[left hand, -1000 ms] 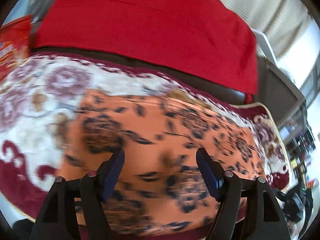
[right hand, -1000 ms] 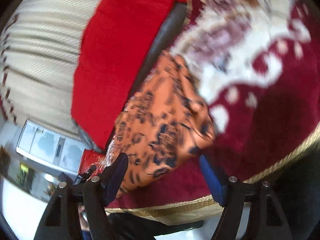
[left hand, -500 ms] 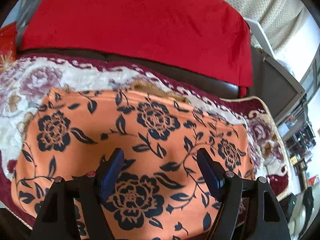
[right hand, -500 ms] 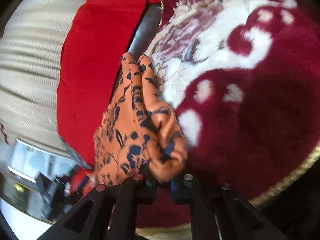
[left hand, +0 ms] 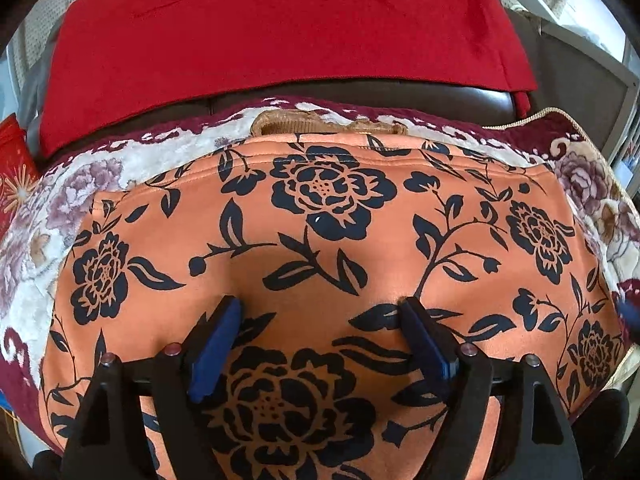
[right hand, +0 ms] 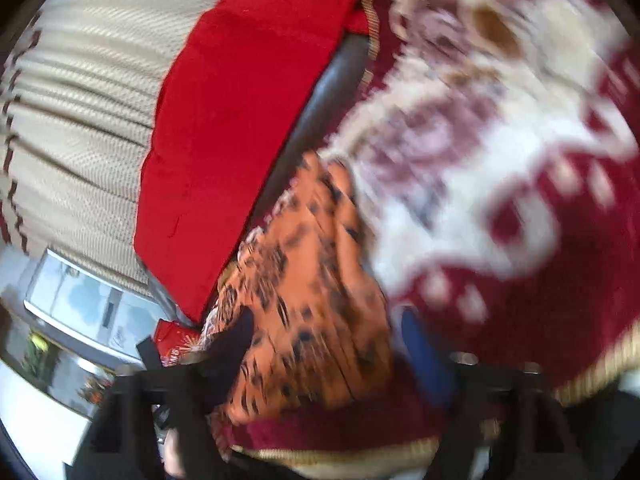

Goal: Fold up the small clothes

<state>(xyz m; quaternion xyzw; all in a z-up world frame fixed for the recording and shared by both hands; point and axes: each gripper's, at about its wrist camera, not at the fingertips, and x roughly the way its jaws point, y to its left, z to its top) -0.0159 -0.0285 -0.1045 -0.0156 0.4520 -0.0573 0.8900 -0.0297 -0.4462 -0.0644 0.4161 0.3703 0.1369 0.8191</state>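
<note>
An orange garment (left hand: pixel 328 248) with black flowers lies spread flat on a maroon and cream floral blanket (left hand: pixel 48 216). My left gripper (left hand: pixel 320 312) is open just above the garment's near middle, and holds nothing. In the blurred right wrist view the garment (right hand: pixel 316 280) lies bunched along its right end. My right gripper (right hand: pixel 324 320) is open around that edge and not clamped on it.
A red cloth (left hand: pixel 280 28) covers the dark sofa back (left hand: pixel 440 92) behind the blanket. A red printed bag (left hand: pixel 12 168) sits at the far left. Cream curtains (right hand: pixel 80 128) and a grey appliance (right hand: pixel 80 308) show past the sofa. The blanket's gold-trimmed edge (right hand: pixel 592 372) hangs near me.
My right gripper was shut on the garment's bunched edge half a second ago and has opened and let it go. The left view has settled closer over the flat garment.
</note>
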